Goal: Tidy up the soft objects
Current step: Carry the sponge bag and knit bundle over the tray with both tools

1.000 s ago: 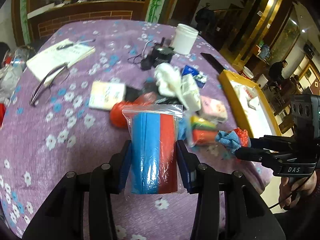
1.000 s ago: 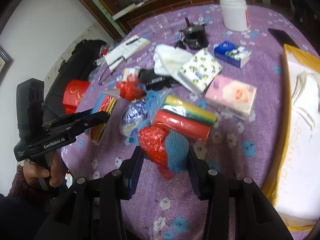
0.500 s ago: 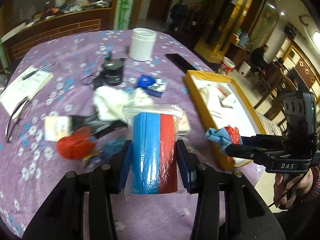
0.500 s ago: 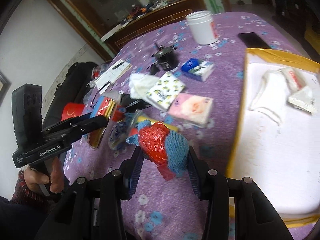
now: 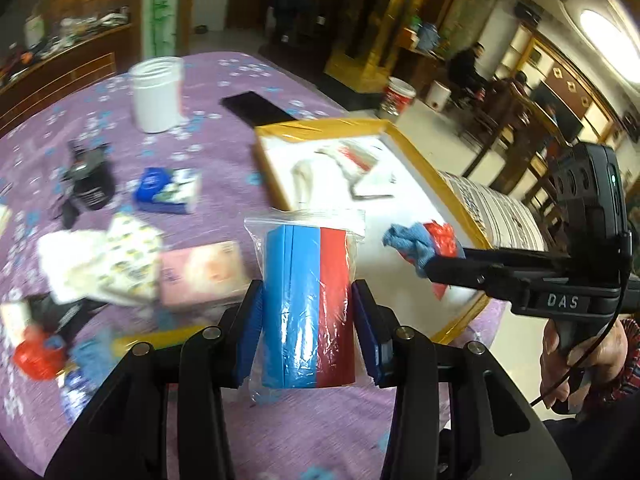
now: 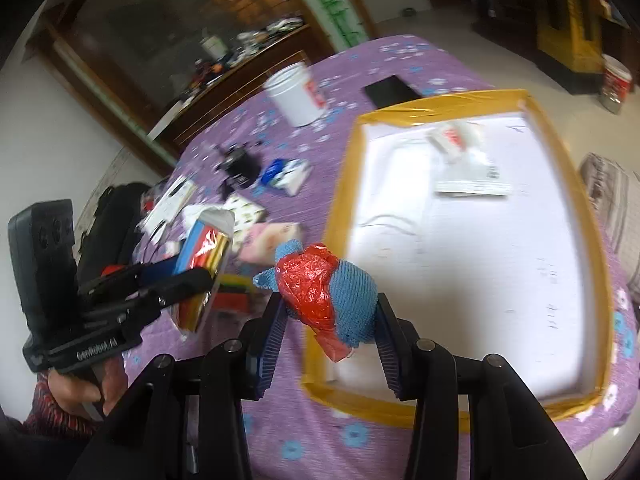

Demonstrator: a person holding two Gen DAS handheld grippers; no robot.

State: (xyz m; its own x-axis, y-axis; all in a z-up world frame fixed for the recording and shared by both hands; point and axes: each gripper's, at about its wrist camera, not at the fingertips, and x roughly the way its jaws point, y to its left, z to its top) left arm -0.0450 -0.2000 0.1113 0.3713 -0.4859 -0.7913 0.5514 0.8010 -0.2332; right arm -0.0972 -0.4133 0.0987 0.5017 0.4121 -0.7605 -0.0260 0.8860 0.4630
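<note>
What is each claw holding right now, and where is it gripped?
Left claw clamps the bagged blue-and-red pack by its lower sides. Right claw squeezes the blue cloth and red bag bundle across its middle.

**Lettering on the two grippers**

White capitals reading "DAS" stand on the black body of the right gripper (image 5: 440,264), seen to the right of the left gripper's (image 5: 308,320) jaws. In the right wrist view, the left gripper's side, left of the jaws, bears white lettering that appears to read "GenRobot.AI", though blurred. Print on the white tub (image 6: 298,94) beyond the jaws is too smeared to read.
</note>
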